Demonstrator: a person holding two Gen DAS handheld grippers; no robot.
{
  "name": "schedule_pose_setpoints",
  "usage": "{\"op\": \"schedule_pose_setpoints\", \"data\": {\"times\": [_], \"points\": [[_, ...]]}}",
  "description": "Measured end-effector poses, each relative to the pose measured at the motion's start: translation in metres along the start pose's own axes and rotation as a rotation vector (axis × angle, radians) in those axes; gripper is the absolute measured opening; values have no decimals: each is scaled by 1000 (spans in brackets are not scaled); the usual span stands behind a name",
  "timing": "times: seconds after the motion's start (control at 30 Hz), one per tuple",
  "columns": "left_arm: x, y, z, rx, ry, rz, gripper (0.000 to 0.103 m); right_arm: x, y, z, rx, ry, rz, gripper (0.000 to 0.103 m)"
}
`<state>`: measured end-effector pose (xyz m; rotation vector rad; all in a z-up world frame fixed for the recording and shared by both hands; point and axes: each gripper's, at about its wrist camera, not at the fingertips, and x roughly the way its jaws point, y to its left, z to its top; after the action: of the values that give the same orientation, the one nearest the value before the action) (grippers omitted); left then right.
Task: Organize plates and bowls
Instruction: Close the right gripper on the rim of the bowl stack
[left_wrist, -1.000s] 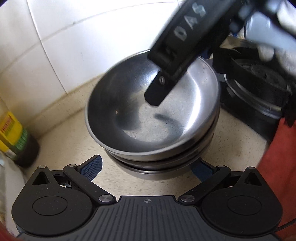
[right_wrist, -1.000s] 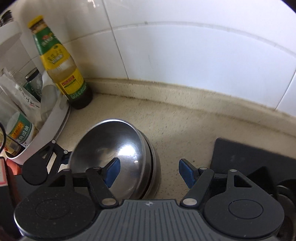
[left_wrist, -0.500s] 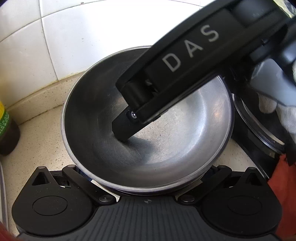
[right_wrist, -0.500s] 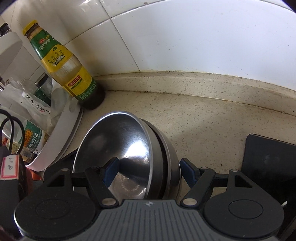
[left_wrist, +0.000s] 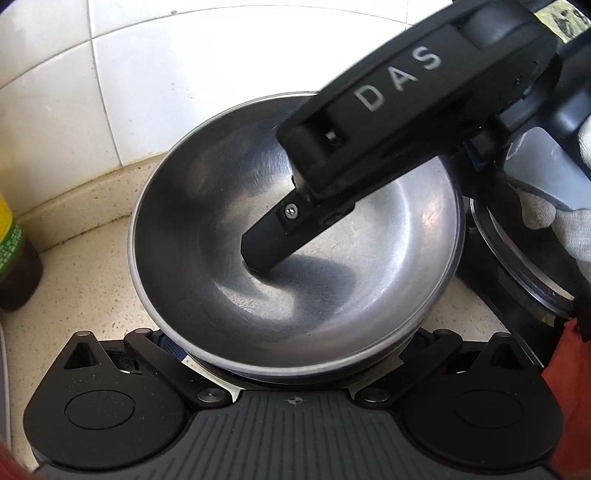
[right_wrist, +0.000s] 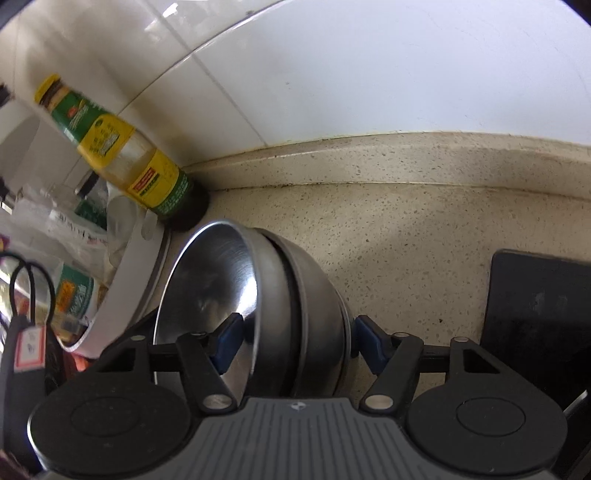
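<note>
A stack of steel bowls (left_wrist: 229, 236) sits on the speckled counter by the tiled wall. It also shows in the right wrist view (right_wrist: 291, 295). My left gripper (left_wrist: 291, 343) is open, its blue pads mostly hidden under the stack's near rim, one on each side. My right gripper (right_wrist: 295, 339) is open and straddles the stack's wall: its left finger (right_wrist: 229, 336) is inside the top bowl, its right finger (right_wrist: 369, 343) outside. In the left wrist view that finger (left_wrist: 273, 240) reaches down to the bowl's bottom.
A yellow-labelled sauce bottle (right_wrist: 122, 147) stands at the wall to the left, also at the left edge of the left wrist view (left_wrist: 14, 266). A white round container (right_wrist: 122, 266) with packets lies beside it. A black stove burner (left_wrist: 517, 251) and black cooktop (right_wrist: 535, 314) lie to the right.
My left gripper has closed in until the stack's near rim covers its pads. My right gripper has lowered over the stack, its left finger going deeper into the top bowl.
</note>
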<state>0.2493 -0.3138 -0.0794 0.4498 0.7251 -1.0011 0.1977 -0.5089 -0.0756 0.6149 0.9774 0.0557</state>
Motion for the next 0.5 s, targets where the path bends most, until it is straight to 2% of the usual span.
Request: {"op": "schedule_pose_setpoints", "data": {"times": [0.17,0.5], "points": [[1,3,1,-30,2,2,103,1,1,3,-10,7,-1,63],[-13,1,7,-44,10,77,103,8,8,9,3,-6,29,63]]}}
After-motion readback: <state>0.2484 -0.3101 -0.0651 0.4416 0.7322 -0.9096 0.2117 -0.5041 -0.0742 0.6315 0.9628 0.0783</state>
